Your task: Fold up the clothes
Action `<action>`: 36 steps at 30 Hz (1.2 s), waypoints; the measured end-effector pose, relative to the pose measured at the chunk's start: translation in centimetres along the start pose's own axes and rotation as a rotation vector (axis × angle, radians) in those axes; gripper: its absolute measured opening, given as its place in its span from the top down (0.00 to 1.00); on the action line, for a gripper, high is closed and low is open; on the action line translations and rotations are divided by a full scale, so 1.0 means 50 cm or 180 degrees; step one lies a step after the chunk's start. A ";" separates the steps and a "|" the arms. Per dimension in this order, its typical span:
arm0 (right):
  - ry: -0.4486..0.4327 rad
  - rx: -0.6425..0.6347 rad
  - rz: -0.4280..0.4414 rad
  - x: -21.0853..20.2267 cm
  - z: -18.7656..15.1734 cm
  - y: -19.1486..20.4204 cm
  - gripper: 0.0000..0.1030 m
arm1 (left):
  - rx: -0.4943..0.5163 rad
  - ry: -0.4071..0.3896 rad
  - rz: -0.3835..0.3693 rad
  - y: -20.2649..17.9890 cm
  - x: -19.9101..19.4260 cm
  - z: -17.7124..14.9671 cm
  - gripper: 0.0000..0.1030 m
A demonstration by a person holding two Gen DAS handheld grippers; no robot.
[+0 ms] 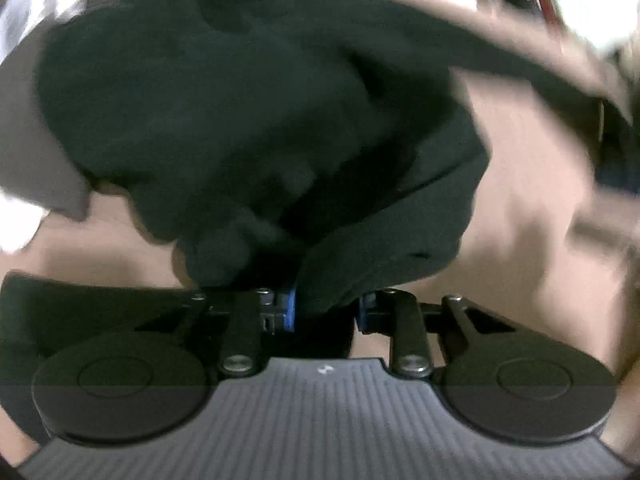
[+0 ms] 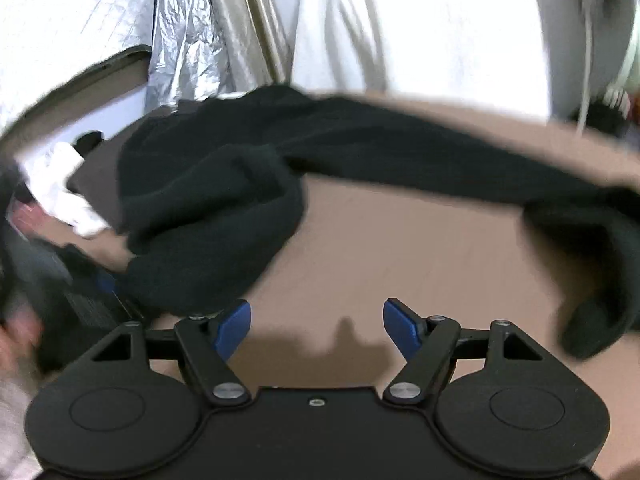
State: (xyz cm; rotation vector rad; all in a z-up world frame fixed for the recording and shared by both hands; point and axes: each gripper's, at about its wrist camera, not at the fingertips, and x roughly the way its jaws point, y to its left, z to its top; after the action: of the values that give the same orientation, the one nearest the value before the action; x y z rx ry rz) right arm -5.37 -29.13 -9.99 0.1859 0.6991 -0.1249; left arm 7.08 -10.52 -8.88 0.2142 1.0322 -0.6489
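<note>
Black cloth (image 1: 248,120) fills most of the left wrist view. It is a dark, soft piece of clothing, bunched up in a big lump on a tan table (image 1: 532,208). The left gripper (image 1: 326,308) has cloth between its blue fingers (image 1: 291,308). The cloth goes down into the gap, so the fingers look closed on a fold of it. The picture is blurry, so the edges are hard to see.

In the right wrist view the same black cloth (image 2: 216,200) lies on the table (image 2: 400,248). A thick lump sits on the left, and a long strip runs across to the right, where another dark part hangs down near the edge of the view. The right gripper (image 2: 316,326) has its two blue fingers (image 2: 234,330) wide apart, with nothing between them. It is just beside the lump of cloth, over bare table. Its left finger is close to the cloth, but I cannot tell if they touch.

At the far left of this view the other gripper (image 2: 80,296) shows as a dark blur. Behind the table are a white bit of cloth (image 2: 68,196), a brown folded piece (image 2: 100,188), shiny silver foil (image 2: 184,44) and a white curtain (image 2: 420,24).
</note>
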 end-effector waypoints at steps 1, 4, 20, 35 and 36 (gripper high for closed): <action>-0.0076 0.0058 -0.0035 -0.011 0.004 -0.011 0.25 | 0.0066 -0.0154 0.0030 -0.006 -0.028 0.031 0.76; -0.0304 0.0234 -0.0141 -0.042 0.018 -0.046 0.25 | 0.0181 -0.0229 -0.0025 -0.047 -0.068 0.103 0.76; 0.0020 0.1178 0.1019 0.007 -0.055 -0.004 0.20 | -0.0800 0.0003 -0.1103 -0.133 0.059 0.150 0.54; 0.0209 0.1081 0.0862 0.137 -0.074 0.056 0.18 | -0.1326 0.0039 0.0661 0.122 0.015 0.006 0.12; 0.0206 0.1072 0.0853 0.137 -0.078 0.056 0.18 | -0.1464 0.0139 0.0643 0.139 0.031 -0.003 0.12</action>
State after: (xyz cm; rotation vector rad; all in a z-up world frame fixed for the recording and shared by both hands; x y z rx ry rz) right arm -2.13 -25.92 -16.98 0.6058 0.7080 0.0212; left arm 11.65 -5.53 -11.16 -0.0703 1.1561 -0.2140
